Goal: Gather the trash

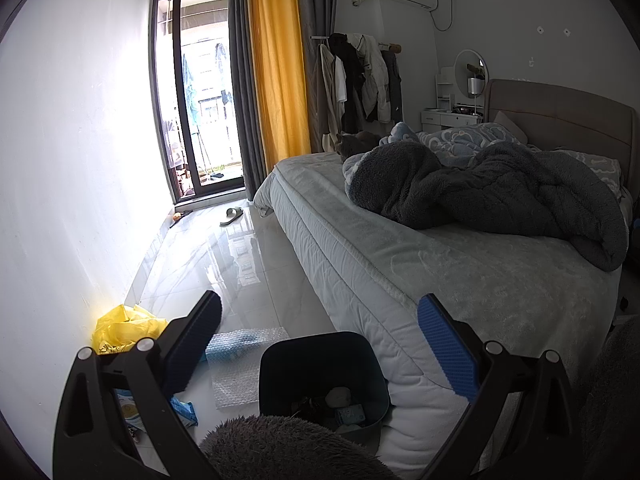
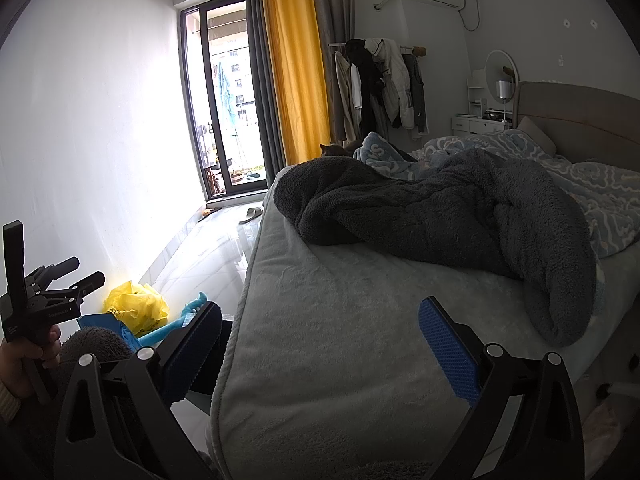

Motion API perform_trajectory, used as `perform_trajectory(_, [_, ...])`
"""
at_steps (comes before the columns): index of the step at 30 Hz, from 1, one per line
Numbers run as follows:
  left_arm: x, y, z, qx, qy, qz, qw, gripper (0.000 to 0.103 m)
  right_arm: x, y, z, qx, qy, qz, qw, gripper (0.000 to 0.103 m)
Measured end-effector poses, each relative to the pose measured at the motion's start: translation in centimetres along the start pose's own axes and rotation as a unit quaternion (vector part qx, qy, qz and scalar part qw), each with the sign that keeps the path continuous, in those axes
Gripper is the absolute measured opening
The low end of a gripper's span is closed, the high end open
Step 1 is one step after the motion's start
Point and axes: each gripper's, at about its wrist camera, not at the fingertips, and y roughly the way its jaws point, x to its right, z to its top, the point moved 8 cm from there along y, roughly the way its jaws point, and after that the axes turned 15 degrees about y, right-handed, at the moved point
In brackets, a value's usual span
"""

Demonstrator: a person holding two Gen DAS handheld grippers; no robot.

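Your left gripper (image 1: 320,344) hangs wide apart and empty above the dark bin (image 1: 324,376), which sits hard against the bed (image 1: 460,280) with scraps already inside; your right gripper (image 2: 320,352) is just as wide, empty, aimed over the mattress corner; trash lies on the floor at 9 to 10 o'clock from the bin: yellow bag (image 1: 124,328) by the wall, bubble wrap (image 1: 244,364) flat on the tile, blue wrapper (image 1: 184,408) low at 8; risk: thin film on glossy tile likely slides from your pads; a low reach may knock the bin; the cat (image 1: 352,145) on the bed could startle
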Motion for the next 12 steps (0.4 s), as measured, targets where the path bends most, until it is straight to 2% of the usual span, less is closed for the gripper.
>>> perform_trajectory(12, [-0.16,0.02,-0.22,-0.002,-0.001,0.000,1.0000,0.100,-0.03,0.00,0.03,0.000,0.000,0.000,1.000,0.100])
